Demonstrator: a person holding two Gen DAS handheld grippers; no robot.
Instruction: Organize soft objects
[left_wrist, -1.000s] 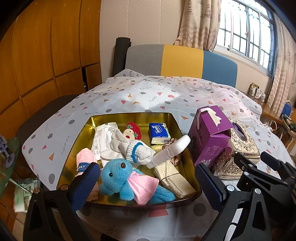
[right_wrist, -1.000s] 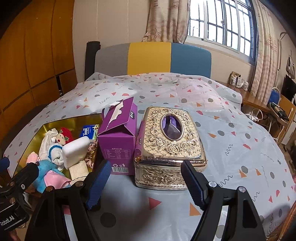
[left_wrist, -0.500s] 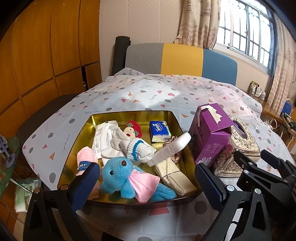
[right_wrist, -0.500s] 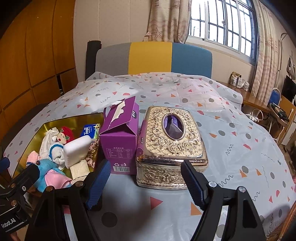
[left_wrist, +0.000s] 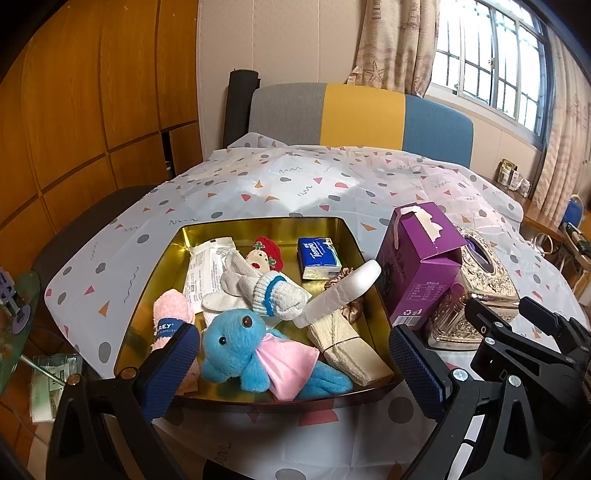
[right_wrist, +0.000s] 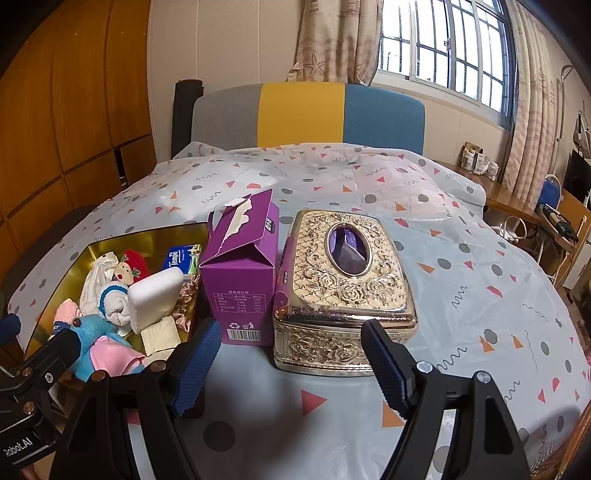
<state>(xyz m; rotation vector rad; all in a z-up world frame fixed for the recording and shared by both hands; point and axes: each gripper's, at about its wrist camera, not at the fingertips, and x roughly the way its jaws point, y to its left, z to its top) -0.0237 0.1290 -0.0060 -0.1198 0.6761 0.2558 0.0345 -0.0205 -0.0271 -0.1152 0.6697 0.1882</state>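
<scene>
Hovering wide open, your left hand-held gripper (left_wrist: 291, 365) faces the blue plush toy (left_wrist: 243, 347); pinch its body centrally.

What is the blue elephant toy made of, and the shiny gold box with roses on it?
The blue elephant toy looks like fuzzy plush fabric: its surface is matte and fluffy, with a smooth pink cloth piece on it. The gold box with embossed roses looks like metal or metal-coated plastic: it is hard-edged and glossy with bright reflections. Which of the two cannot be told.
</scene>
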